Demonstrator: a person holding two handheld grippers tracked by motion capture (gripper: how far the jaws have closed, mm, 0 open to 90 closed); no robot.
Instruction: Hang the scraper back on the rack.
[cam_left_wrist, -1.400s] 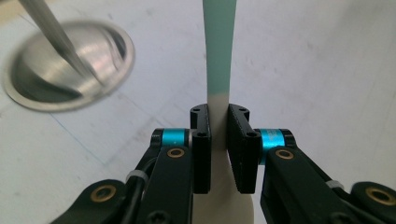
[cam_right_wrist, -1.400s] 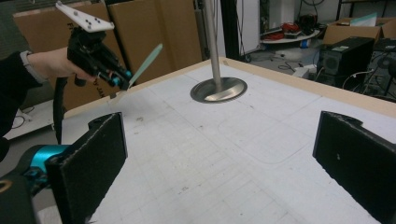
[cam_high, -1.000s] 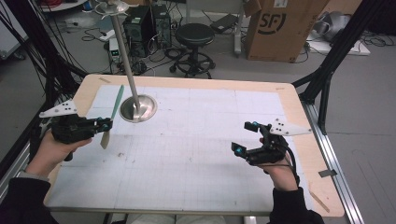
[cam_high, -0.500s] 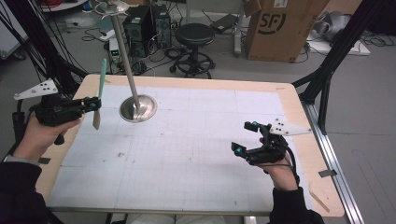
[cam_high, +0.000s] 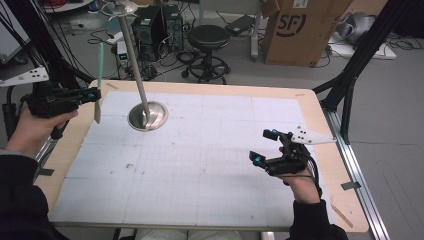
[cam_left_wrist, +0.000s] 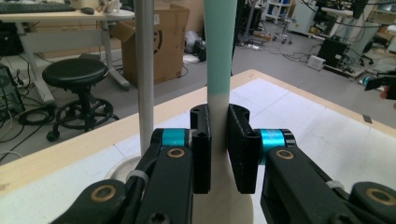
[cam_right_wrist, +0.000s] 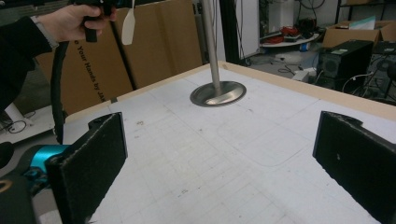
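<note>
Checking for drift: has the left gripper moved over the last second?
Yes. The left gripper, holding the spatula, rose and swung left, away from the metal stand.

Place: a robotics lab or workshop, not a home.
Floor: grey, strewn with cables (cam_high: 195, 57) beyond the table's far edge.
Gear: computer tower (cam_high: 152, 27), black stool (cam_high: 207, 37), SF cardboard box (cam_high: 305, 27).
Rig: black frame legs (cam_high: 350, 80) at the table (cam_high: 310, 107) corners.
Background: desks and equipment racks (cam_left_wrist: 336, 28).
</note>
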